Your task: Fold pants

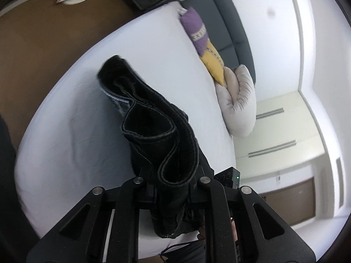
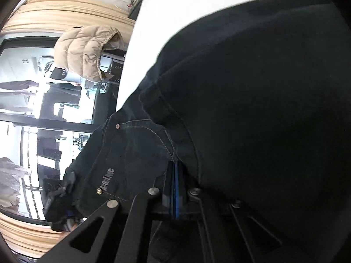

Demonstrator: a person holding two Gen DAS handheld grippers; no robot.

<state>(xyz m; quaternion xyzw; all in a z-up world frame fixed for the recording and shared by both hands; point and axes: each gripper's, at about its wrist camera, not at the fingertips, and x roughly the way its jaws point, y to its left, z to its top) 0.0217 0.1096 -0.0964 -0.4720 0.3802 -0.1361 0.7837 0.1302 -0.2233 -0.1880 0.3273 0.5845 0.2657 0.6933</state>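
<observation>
Two grippers, both clamped on the black pants [image 1: 153, 127]: left gripper [image 1: 171, 188] pinches stacked hems, right gripper [image 2: 175, 188] the waist, fingers near-closed. Denim's heavy, floppy, thick-seamed; sags over bed [image 1: 76, 131] toward 12 o'clock. Grab at seams.

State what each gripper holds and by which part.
Left gripper: shut on the black pants, pinching a bunched, hemmed edge lifted off the white bed. Right gripper: shut on the same pants, near the riveted pocket.
</observation>
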